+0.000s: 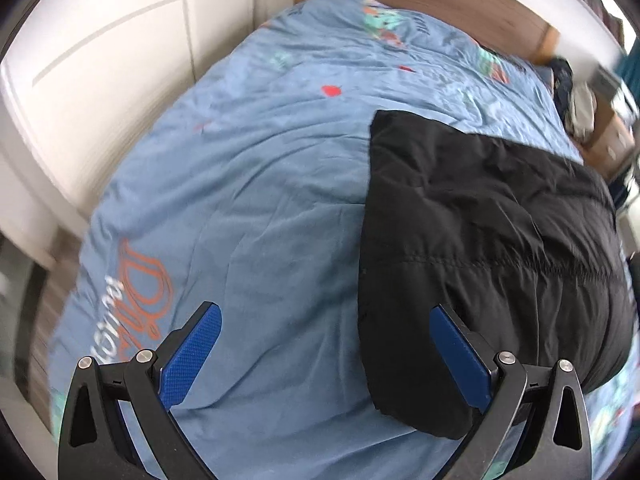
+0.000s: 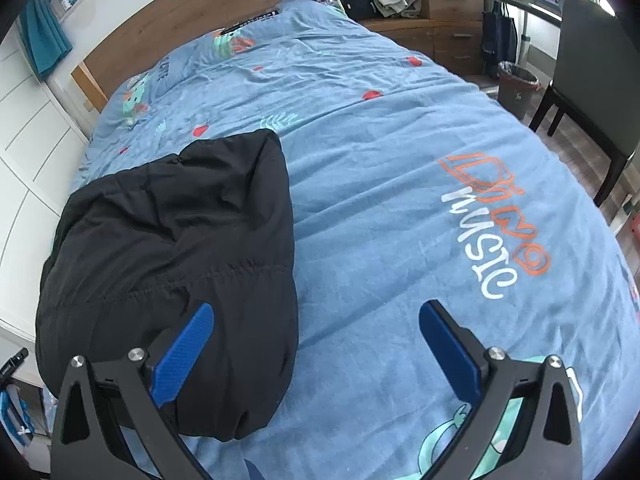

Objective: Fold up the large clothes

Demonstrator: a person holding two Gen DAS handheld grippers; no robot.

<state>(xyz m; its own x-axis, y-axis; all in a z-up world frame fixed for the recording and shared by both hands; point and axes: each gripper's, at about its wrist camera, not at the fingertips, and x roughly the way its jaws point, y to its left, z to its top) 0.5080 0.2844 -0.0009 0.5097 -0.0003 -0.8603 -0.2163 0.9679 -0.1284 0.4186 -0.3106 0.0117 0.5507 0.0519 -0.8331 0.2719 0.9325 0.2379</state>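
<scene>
A black padded jacket (image 1: 480,248) lies folded into a thick bundle on the blue printed bedspread (image 1: 240,184). In the left wrist view it fills the right half, and my left gripper (image 1: 325,316) is open and empty above its near left edge. In the right wrist view the jacket (image 2: 172,260) lies at the left. My right gripper (image 2: 316,312) is open and empty, its left finger (image 2: 184,356) over the jacket's near corner, its right finger over bare bedspread (image 2: 380,200).
A wooden headboard (image 2: 180,12) runs along the far end. White cabinet doors (image 1: 100,60) stand beside the bed. A wooden dresser (image 2: 452,12) with a backpack and clothes, a bin (image 2: 516,84) and a dark chair (image 2: 588,80) stand at the other side.
</scene>
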